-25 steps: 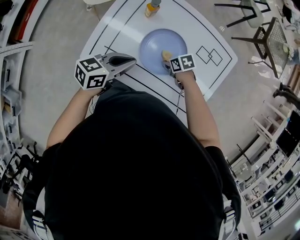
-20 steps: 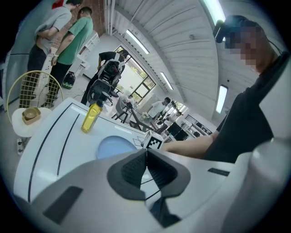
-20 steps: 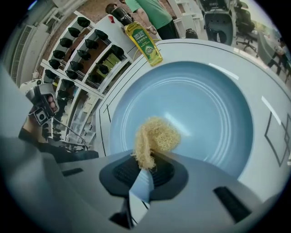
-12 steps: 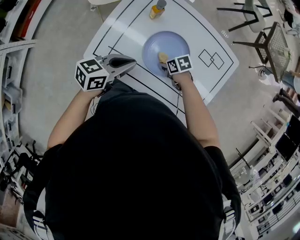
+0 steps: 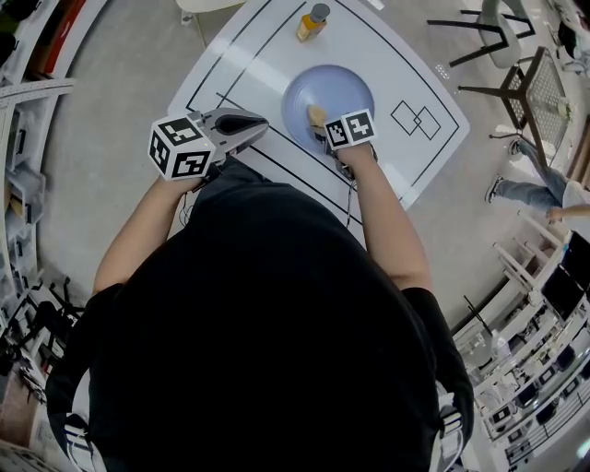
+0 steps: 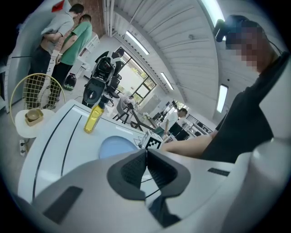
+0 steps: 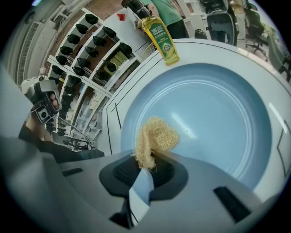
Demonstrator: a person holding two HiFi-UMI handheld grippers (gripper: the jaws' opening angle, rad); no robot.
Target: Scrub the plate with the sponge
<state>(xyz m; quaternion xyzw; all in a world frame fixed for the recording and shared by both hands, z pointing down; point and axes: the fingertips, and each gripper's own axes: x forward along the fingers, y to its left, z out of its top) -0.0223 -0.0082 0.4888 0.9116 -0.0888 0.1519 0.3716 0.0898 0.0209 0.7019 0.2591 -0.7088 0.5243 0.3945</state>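
A pale blue plate lies flat on the white table. My right gripper is shut on a tan fibrous sponge, which presses on the plate's near left part. My left gripper hovers over the table's near edge, left of the plate, shut with nothing between its pads. The plate shows beyond its jaws.
A yellow bottle of dish soap stands at the table's far edge. The table carries black printed lines. Chairs stand to the right, shelving to the left. People stand far off.
The sponge and my right gripper have slid leftward across the plate, from near its middle to its near left. The left gripper has held still.
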